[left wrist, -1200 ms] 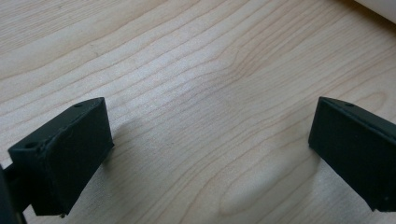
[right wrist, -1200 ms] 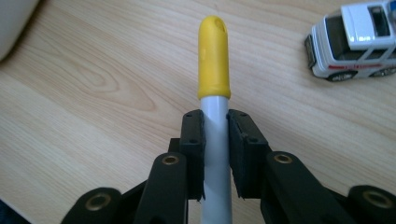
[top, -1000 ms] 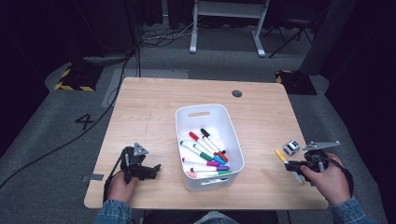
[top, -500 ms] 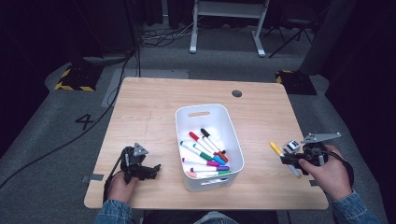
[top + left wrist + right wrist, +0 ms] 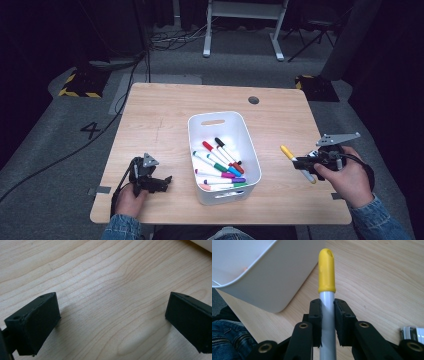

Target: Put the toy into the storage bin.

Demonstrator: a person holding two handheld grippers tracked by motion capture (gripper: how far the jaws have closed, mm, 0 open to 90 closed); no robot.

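Yellow-capped marker [image 5: 297, 163]: from the high view, we pinch it in our right gripper [image 5: 306, 163], lifted right of the white bin [image 5: 224, 156]; our left gripper [image 5: 159, 183] rests on the table [image 5: 165, 115]. Left gripper view: jaws spread over bare wood. Right gripper view: pads clamp the marker's grey barrel [image 5: 327, 315].

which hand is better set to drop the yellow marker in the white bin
Right. The right tongs are already shut on the yellow marker, lifted off the table beside the white bin. The left tongs stand open with nothing between them, low over bare wood on the bin's other side.
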